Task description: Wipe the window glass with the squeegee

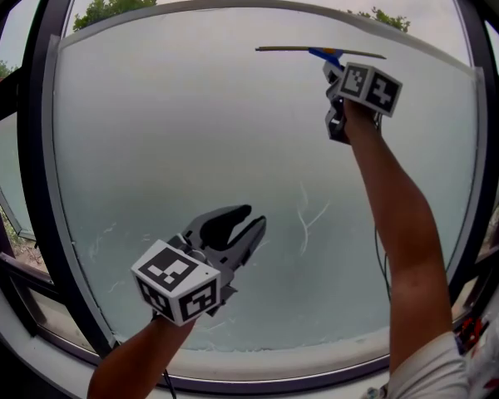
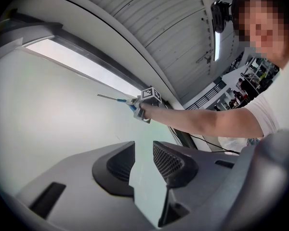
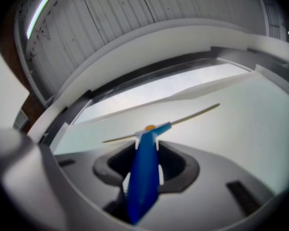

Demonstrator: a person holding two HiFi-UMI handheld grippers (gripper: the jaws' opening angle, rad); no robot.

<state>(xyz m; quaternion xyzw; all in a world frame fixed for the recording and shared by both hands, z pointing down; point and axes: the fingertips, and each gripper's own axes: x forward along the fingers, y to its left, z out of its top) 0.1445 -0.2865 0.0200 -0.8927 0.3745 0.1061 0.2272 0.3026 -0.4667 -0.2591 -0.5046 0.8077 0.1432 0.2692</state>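
My right tongs are clamped on the blue handle of the squeegee, which sits high on the window glass, towards its upper right corner. The thin blade lies level, close under the top edge of the glass's cloudy area. I cannot tell for sure whether it presses on the pane. In the right gripper view the handle runs up between the jaws, with the blade crosswise beyond it.

My left tongs hang low in front of the glass, a little left of its centre. Their jaws stand fairly wide, with nothing between them except the pane behind. A few pale streaks mark the lower part of the glass, right of its centre. The dark window frame rims the glass along its left side.
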